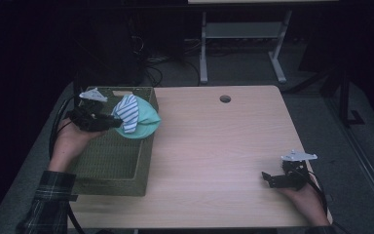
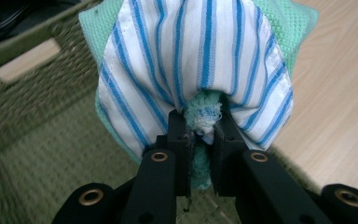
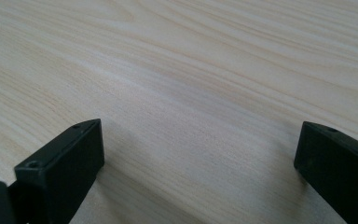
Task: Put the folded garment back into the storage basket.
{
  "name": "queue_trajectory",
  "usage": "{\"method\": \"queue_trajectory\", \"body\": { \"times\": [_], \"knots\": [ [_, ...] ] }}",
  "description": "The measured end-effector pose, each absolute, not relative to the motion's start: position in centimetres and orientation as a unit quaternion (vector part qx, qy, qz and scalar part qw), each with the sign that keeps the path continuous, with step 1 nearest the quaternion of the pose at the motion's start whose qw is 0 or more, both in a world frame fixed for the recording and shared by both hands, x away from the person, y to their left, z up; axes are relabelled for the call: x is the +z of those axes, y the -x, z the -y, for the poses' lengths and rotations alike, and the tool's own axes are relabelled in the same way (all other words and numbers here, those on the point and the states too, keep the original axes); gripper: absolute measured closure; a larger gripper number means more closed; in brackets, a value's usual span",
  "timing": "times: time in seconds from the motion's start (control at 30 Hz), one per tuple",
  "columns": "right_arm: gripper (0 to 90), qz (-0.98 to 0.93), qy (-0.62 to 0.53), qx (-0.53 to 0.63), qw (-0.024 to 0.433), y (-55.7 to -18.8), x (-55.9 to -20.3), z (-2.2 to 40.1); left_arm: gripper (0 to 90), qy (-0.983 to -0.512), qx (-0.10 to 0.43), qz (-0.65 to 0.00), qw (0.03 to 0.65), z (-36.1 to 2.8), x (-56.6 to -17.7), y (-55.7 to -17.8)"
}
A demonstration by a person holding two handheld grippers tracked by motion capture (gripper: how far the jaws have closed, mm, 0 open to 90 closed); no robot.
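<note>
Surface: pale rectangular wood-grain table (image 1: pixel 214 146).
On it: green woven rectangular basket (image 1: pixel 114 168), at table's left edge.

My left gripper (image 1: pixel 111 122) over the woven basket (image 1: pixel 108 183), jaws closed on a bundle of striped cloth (image 1: pixel 128 113) and green cloth (image 1: pixel 145 123) | bundle hangs above the basket's far right corner | my right gripper (image 1: pixel 268 178) on the table (image 1: pixel 214 146), well right of the basket, holding nothing

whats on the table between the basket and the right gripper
Nothing: in the high view only bare table lies between the basket and the right gripper.
</note>
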State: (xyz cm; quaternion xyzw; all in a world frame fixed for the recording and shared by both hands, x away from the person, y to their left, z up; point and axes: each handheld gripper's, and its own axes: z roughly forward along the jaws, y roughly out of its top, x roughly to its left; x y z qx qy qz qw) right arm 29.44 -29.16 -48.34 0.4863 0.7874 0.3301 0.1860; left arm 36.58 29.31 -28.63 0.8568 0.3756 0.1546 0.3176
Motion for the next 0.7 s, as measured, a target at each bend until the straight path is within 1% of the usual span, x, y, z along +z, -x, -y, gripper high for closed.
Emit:
{"method": "queue_trajectory", "body": {
  "times": [0.13,0.3,0.37,0.7],
  "knots": [
    [1.3,-0.788,-0.486,0.33,0.186,-29.4,-48.3,29.2,80.0,-0.842,0.164,-0.408,0.312,-31.2,-29.8,-36.4],
    [1.3,-0.788,-0.486,0.33,0.186,-29.4,-48.3,29.2,80.0,-0.835,0.172,-0.43,0.299,-32.6,-30.7,-36.3],
    [1.3,-0.788,-0.486,0.33,0.186,-29.4,-48.3,29.2,79.9,-0.833,0.171,-0.44,0.288,-33.2,-31.7,-36.4],
    [1.3,-0.788,-0.486,0.33,0.186,-29.4,-48.3,29.2,79.9,-0.832,0.163,-0.455,0.272,-33.9,-34.9,-37.0]
  ]
}}
